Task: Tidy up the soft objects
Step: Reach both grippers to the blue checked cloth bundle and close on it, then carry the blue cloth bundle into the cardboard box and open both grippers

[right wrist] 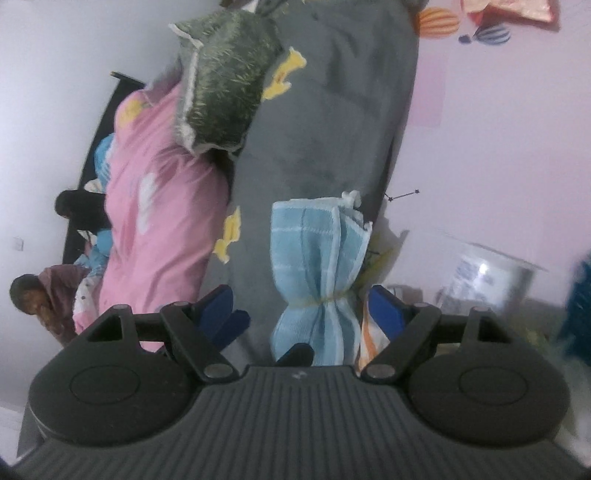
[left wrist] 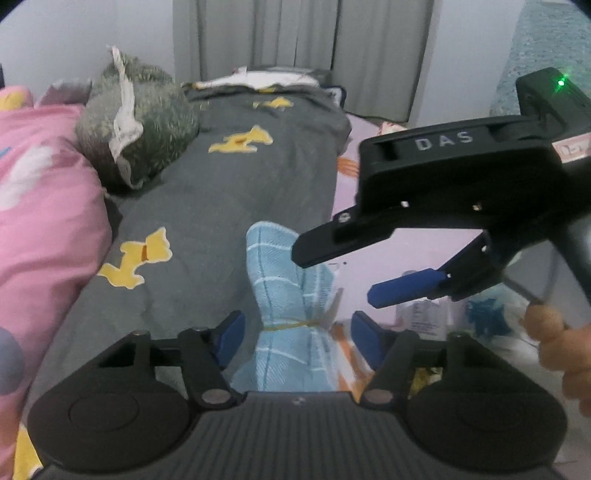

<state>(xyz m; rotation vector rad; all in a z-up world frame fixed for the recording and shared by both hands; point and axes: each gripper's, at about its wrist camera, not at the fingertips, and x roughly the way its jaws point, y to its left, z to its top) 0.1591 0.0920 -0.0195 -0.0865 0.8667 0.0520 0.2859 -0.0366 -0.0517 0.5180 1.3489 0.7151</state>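
Tools, left and right, both agape, empty, straddling tied blue towel on bed; reaching step, likely next: squeeze near band.

A bed under a grey cover stands before grey curtains and pale walls.

Grey curtains hang at the far end of the room, against a pale wall. A clear plastic container with a printed label stands low on the right side of the right wrist view. At that view's left edge sits a person, blurred, beside a dark headboard.
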